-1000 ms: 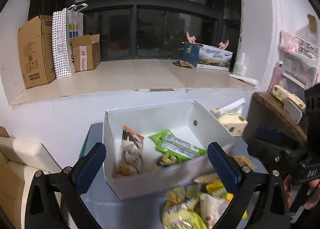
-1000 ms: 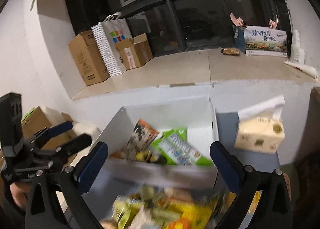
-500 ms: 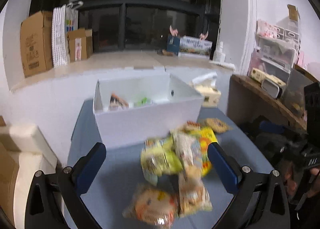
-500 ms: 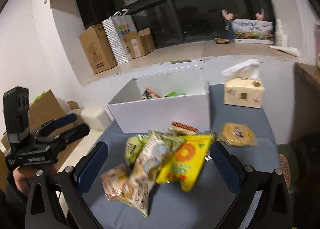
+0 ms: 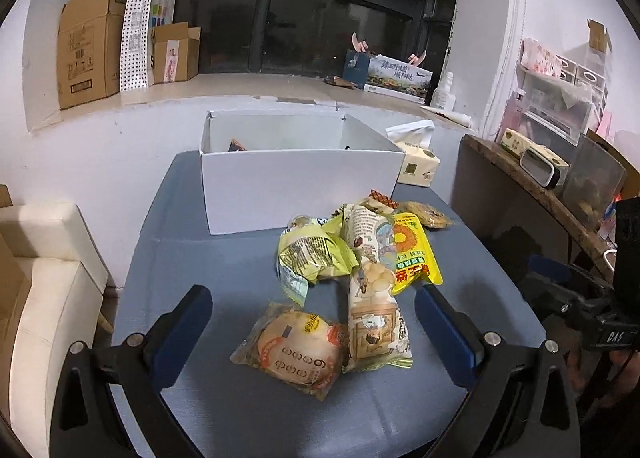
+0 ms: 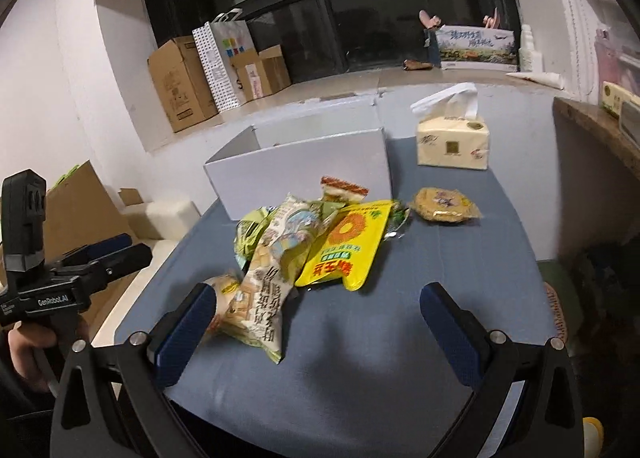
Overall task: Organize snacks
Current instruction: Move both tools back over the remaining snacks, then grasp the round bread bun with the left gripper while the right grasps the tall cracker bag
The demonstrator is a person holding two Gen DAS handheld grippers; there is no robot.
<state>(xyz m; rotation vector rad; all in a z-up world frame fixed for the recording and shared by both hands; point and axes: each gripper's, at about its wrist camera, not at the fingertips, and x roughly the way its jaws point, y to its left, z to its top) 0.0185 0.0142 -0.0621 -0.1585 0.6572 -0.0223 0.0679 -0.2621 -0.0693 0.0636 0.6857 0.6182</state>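
Both hand-held grippers hang over the near edge of the blue bench, set back from the goods, likely so the whole heap can be taken in before a packet is chosen. The left hand-held gripper (image 5: 314, 312) stands wide with nothing between its fingers, and it straddles the round bun packet (image 5: 296, 348) that lies nearest of all. The right hand-held gripper (image 6: 318, 318) is also spread wide and empty; its left finger sits close by the tall printed bag (image 6: 268, 286), though whether they touch cannot be told. The snacks lie in a loose pile mid-bench: a yellow bag (image 6: 346, 246) leaning across the printed one, a crumpled green wrapper (image 5: 312, 254) beside them, and a flat round cake (image 6: 446, 204) a little apart to the right. Behind the pile stands the white box (image 5: 296, 182), open at the top and already holding a packet or two, so it reads as the place the snacks belong. A tissue pack (image 6: 452, 140) sits beside the box, outside the sorting. Most of the work appears undone.
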